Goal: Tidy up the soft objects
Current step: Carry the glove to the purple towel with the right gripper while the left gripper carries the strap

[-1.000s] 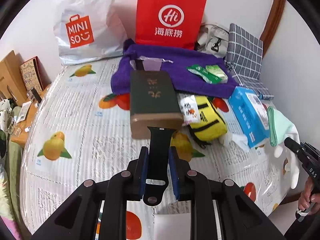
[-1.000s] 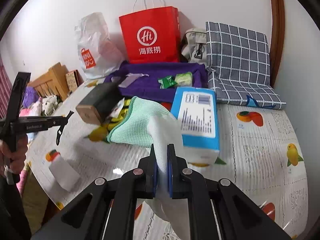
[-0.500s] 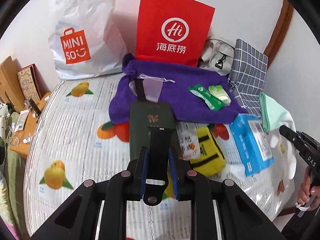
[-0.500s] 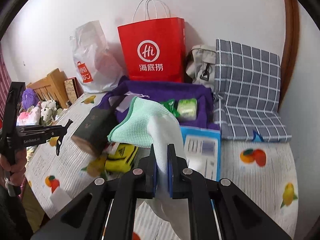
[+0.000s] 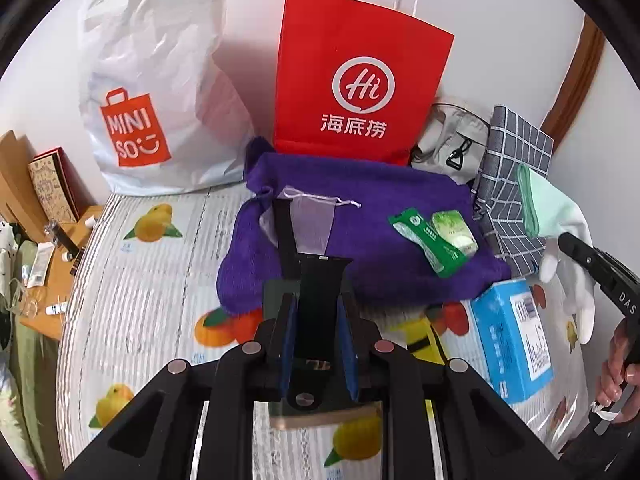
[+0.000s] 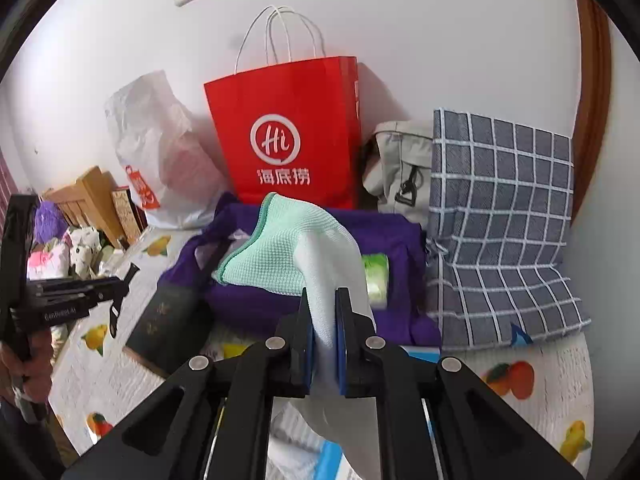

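My left gripper (image 5: 318, 300) is shut on a black strap (image 5: 320, 280) that sticks up between its pads. It hangs over a dark green box (image 5: 274, 292) lying on the bed. A second black strap (image 5: 284, 232) and a sheer pouch (image 5: 312, 220) lie on the purple towel (image 5: 360, 248) ahead. My right gripper (image 6: 324, 300) is shut on a white glove with a mint cuff (image 6: 280, 256), held above the purple towel (image 6: 392, 232). In the left wrist view that glove (image 5: 560, 216) hangs at the right edge.
A red paper bag (image 5: 360, 80) and a white shopping bag (image 5: 160, 80) stand against the wall. Green packets (image 5: 428, 240) lie on the towel. A blue box (image 5: 512, 336), a yellow pouch (image 5: 420, 336), a checked cushion (image 6: 500, 220) and a grey bag (image 6: 400, 168) crowd the right.
Both grippers have moved forward and a little up toward the purple towel and red bag. The dark box now lies under my left gripper. Both holds are unchanged.
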`<action>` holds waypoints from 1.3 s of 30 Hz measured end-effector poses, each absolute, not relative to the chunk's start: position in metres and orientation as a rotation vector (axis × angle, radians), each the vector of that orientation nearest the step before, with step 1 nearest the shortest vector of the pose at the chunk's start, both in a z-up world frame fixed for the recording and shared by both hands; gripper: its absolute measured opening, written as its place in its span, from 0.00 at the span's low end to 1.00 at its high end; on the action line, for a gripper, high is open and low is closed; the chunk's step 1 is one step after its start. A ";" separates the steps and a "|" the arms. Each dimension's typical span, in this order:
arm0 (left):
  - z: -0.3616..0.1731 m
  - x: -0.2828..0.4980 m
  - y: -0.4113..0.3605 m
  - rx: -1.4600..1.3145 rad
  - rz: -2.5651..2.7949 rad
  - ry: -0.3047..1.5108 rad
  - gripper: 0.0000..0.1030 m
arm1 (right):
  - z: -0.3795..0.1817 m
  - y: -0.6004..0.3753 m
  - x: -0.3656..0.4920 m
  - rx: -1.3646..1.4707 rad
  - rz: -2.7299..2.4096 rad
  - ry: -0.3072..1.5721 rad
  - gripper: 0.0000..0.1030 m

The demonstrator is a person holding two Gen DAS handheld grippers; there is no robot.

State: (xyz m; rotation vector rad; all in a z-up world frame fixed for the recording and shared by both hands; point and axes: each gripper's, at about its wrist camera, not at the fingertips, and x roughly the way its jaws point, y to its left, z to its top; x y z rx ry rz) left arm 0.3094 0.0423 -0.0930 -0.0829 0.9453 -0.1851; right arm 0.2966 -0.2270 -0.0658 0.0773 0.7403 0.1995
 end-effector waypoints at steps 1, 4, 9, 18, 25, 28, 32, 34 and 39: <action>-0.093 0.313 0.041 -0.083 -0.185 0.945 0.19 | -0.065 -0.227 0.301 0.082 0.203 0.739 0.09; -0.092 0.323 0.038 -0.079 -0.189 0.944 0.19 | -0.064 -0.224 0.313 0.074 0.209 0.734 0.09; -0.093 0.341 0.033 -0.074 -0.193 0.942 0.19 | -0.067 -0.223 0.333 0.068 0.210 0.744 0.09; -0.098 0.383 0.022 -0.066 -0.198 0.949 0.19 | -0.073 -0.222 0.373 0.068 0.219 0.757 0.09; -0.111 0.418 0.012 -0.069 -0.207 0.973 0.19 | -0.100 -0.226 0.410 0.071 0.223 0.812 0.09; -0.123 0.429 0.012 -0.089 -0.213 0.995 0.19 | -0.116 -0.225 0.423 0.077 0.241 0.859 0.09; -0.133 0.435 0.010 -0.075 -0.221 1.014 0.19 | -0.137 -0.220 0.434 0.091 0.281 0.902 0.10; -0.138 0.438 0.010 -0.078 -0.234 1.032 0.19 | -0.148 -0.216 0.438 0.078 0.275 0.925 0.10; -0.150 0.451 0.016 -0.107 -0.229 1.065 0.19 | -0.162 -0.215 0.444 0.045 0.242 0.945 0.11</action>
